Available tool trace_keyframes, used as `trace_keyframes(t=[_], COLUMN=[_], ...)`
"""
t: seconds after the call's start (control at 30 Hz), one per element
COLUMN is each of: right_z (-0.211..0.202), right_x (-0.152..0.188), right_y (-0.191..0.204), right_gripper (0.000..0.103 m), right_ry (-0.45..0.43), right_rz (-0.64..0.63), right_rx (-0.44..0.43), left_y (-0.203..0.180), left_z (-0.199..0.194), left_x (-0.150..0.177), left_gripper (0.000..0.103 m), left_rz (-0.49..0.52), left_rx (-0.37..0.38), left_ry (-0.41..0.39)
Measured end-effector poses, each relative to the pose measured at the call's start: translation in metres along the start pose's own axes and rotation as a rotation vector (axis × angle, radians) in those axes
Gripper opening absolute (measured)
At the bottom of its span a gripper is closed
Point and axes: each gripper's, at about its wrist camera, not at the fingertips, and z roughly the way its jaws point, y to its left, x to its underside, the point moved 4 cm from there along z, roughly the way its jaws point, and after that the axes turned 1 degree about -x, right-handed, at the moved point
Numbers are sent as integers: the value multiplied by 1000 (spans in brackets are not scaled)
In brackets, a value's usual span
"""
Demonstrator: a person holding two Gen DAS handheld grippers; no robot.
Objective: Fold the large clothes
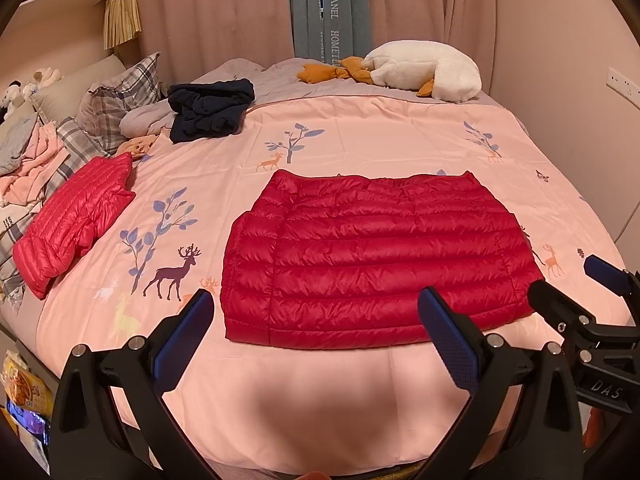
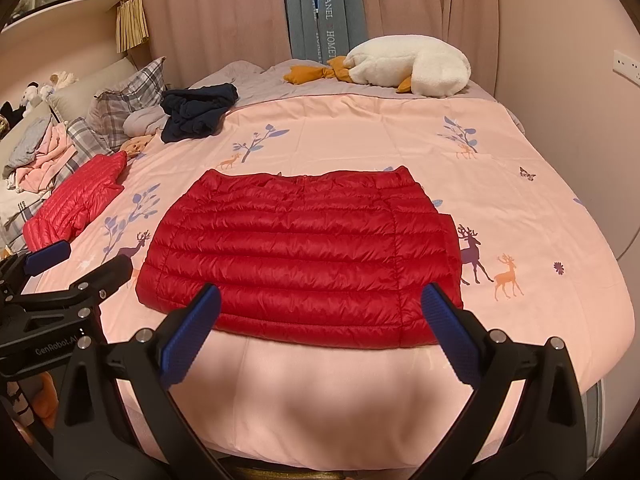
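Red down jacket (image 1: pixel 376 256) lies flat near the bed's (image 1: pixel 360 128) front edge, long axis crosswise.
Left gripper (image 1: pixel 316 320) and right gripper (image 2: pixel 320 312) hover spread and empty before its near hem, about equally close.

Warm, dim indoor light washes both views in a pinkish-orange cast. A soft, blurred shadow pools on the near edge of the bed (image 1: pixel 320 408). Faint sheen glints off the red puffer jacket (image 1: pixel 376 256). Fisheye bending curves the curtains (image 2: pixel 224 20), and dark vignette swallows the corners.
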Motion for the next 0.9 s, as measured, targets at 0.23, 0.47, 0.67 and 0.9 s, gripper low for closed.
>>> trace_keyframes(t=[0.23,0.47,0.67,0.9], right_z=[0,2,4,5], right_x=[0,1,3,4], right_y=[0,0,0,0], right_gripper=[101,101,101,101], right_ry=[0,3,8,5], right_rz=[0,-1,-1,-1], right_rx=[1,1,0,-1], left_y=[0,1,2,2], left_z=[0,1,1,1], left_x=[0,1,2,2], left_gripper=[102,102,102,102], left_rz=[0,-1,-1,1], left_rx=[0,1,1,-2], left_ry=[0,4,5,5])
